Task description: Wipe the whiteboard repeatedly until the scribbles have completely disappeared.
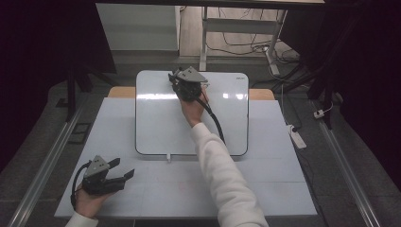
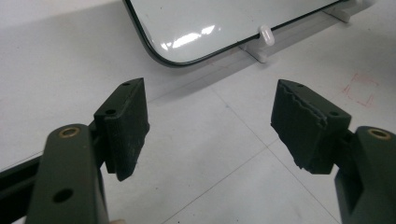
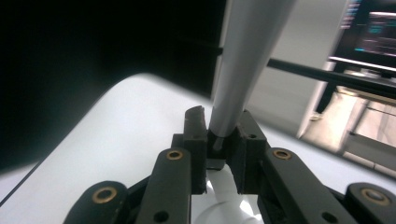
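Marker (image 3: 243, 70) sits clamped in the right gripper (image 3: 223, 135) over the whiteboard (image 1: 161, 118): light, stiff, slippery-looking barrel, best pinched mid-barrel. Left gripper (image 2: 210, 126) gapes empty above the bench (image 1: 265, 184).

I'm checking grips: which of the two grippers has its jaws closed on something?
The right gripper, over the whiteboard, clamps a grey pen-like stick. The left gripper is open over the table.

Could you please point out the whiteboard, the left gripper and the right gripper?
whiteboard (image 1: 161, 123): high view, bare white surface.
left gripper (image 1: 124, 169): high view, between its open fingertips.
right gripper (image 3: 223, 135): right gripper view, between its fingertips.
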